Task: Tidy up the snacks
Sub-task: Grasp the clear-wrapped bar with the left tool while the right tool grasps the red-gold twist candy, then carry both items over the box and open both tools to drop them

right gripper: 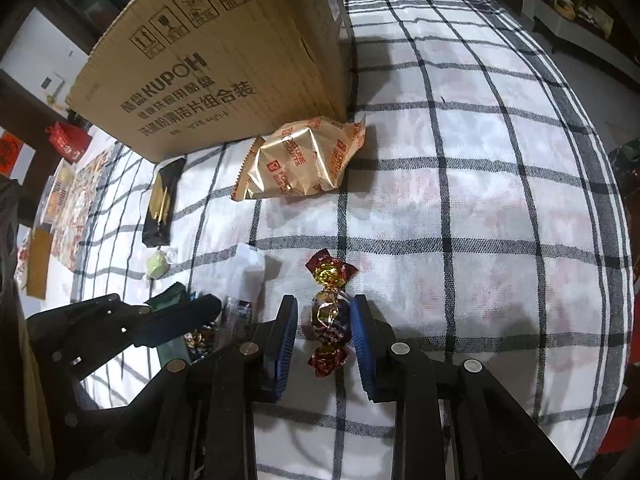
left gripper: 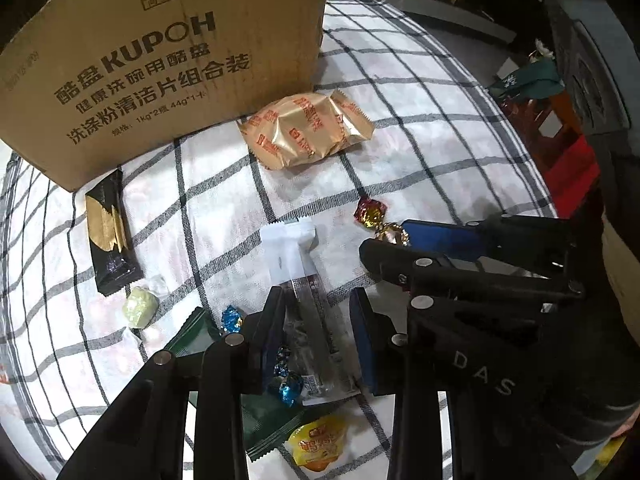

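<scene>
A long clear-and-white sachet [left gripper: 298,264] lies flat on the checked cloth [left gripper: 400,152], its lower half between the pads of my left gripper [left gripper: 318,292], which points steeply down. I cannot tell whether the pads touch its edges. In the right wrist view, a red-and-gold wrapped candy [right gripper: 330,320] lies on the cloth between the blue pads of my right gripper [right gripper: 324,300], with a thin gap at the left pad. A second red-and-gold candy [right gripper: 330,272] sits just beyond it. The two grippers stand close, side by side.
A big cardboard box [left gripper: 160,80] stands at the back, a gold biscuit pack [left gripper: 304,132] at its foot. A black-and-gold bar [left gripper: 110,236], a pale green candy [left gripper: 140,306], a green packet [left gripper: 192,332], blue foil candies [left gripper: 231,316] and a yellow jelly cup [left gripper: 318,444] lie around.
</scene>
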`<state>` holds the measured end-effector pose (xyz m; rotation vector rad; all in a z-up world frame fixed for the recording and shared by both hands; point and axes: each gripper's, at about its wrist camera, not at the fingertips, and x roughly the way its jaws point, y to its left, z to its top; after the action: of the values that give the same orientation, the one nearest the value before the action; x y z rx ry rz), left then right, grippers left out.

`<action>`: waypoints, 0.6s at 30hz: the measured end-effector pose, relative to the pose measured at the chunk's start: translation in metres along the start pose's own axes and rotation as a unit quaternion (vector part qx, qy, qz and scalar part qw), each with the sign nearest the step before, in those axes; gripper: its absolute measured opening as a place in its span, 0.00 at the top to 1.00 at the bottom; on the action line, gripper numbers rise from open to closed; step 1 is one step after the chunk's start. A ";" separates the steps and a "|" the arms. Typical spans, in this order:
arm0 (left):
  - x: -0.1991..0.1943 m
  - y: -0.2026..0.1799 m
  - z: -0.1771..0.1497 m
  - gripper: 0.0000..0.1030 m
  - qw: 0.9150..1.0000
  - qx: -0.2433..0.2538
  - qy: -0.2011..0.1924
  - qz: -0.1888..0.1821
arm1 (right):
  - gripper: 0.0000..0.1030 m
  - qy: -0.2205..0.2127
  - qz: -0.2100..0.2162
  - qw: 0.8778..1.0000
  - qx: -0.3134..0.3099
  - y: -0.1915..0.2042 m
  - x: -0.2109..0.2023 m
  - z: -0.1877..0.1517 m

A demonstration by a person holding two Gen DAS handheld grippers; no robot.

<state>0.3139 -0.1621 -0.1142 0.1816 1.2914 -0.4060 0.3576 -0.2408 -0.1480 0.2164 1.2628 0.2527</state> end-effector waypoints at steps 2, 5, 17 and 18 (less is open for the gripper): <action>0.002 -0.002 -0.001 0.68 1.000 0.004 -0.002 0.010 | 0.74 -0.001 -0.004 1.000 -0.004 0.001 0.000 -0.001; 0.005 -0.002 -0.002 0.75 1.000 0.002 -0.005 0.021 | 0.78 -0.002 -0.006 1.000 -0.006 0.001 0.000 -0.002; -0.018 0.020 -0.010 0.81 0.999 -0.033 -0.034 -0.013 | 0.80 -0.008 0.016 1.000 0.005 -0.005 -0.005 -0.008; -0.021 0.021 -0.011 0.81 0.999 -0.035 -0.037 -0.014 | 0.80 -0.008 0.016 1.000 0.006 -0.005 -0.006 -0.009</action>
<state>0.3080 -0.1345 -0.0988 0.0878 1.2339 -0.3871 0.3477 -0.2469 -0.1464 0.2486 1.2458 0.2710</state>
